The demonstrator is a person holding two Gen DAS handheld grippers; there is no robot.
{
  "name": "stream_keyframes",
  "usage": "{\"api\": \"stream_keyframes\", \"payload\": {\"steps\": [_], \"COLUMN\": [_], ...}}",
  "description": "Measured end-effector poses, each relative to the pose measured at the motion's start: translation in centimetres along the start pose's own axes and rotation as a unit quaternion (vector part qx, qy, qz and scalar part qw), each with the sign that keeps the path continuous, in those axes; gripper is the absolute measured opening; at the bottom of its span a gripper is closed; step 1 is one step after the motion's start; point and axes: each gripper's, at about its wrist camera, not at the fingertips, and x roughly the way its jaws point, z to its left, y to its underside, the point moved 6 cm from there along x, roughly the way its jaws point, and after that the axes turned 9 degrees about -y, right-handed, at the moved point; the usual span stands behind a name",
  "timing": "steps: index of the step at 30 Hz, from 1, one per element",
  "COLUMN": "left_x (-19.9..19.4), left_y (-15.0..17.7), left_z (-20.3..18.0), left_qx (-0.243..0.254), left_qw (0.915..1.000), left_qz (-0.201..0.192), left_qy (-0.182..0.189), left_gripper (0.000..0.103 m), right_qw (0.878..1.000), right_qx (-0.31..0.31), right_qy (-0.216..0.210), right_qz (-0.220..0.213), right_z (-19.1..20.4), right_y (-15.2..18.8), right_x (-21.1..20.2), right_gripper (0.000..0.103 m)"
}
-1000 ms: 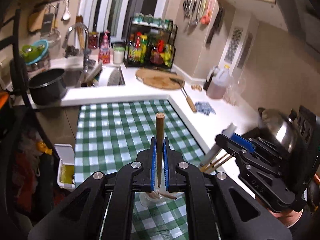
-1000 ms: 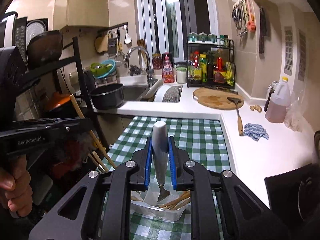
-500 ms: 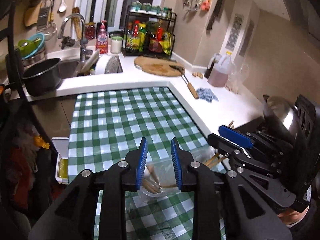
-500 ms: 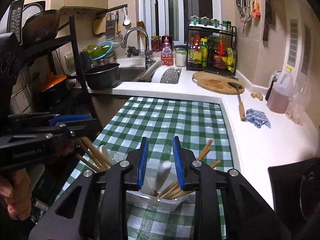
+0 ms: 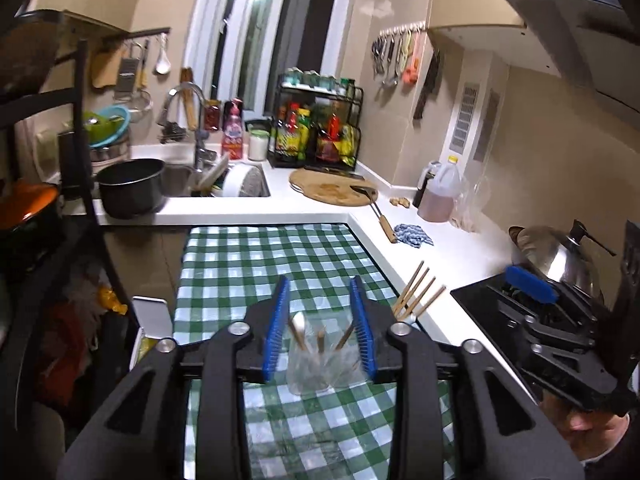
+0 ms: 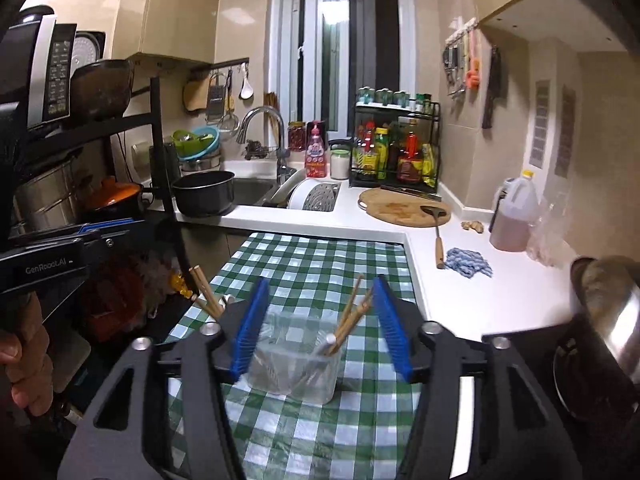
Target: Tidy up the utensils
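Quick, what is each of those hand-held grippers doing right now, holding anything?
Left hand-held gripper: jaws opening, empty, clear cup beyond.
Right hand-held gripper: jaws opening, empty, clear box of chopsticks beyond.

clear plastic tub (image 6: 296,364) | wooden chopsticks (image 6: 352,316) | glossy checked tablecloth (image 6: 320,264) | polished steel pot lid (image 5: 560,256)

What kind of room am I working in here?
A home kitchen, by the look of it: a sink with a tap, a rack of sauce bottles, and a chopping board on the white counter.
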Motion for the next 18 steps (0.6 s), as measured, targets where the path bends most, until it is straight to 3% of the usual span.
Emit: {"api": "stream_keyframes", "payload": {"steps": [8,10,15,18], "left_x": [-2.3,-1.8,0.1,1.2], "left_y": [8.6,11.0,14.5,15.4], "left_z": [0.8,0.5,0.3,-0.1], "left_qx": [-0.012,-0.010,-0.027,-0.019], "left_qw": [0.9983,0.9976,0.9952,0.9956], "left_qz": [-0.026,-0.032,-0.017,-0.008], "left_qy": [-0.050,-0.060,-0.093,-0.091], "left_gripper": [0.065,0.080,0.092,0.095], "right_qw": [0.998,0.998,0.997,0.997], "right_qx": [0.031,0.027,0.039,0.040], "right_qy": [0.042,0.055,0.067,0.070], "right_qz": [-0.017,-0.014,0.003,0.008], "right_z": [-1.0,-1.3,-2.6,-3.0], "right_y": [6.7,8.6,12.3,13.9], "right_x": [-3.9,-3.8,-2.0,-0.8], "right_gripper": [0.088,0.096,0.098,0.098]}}
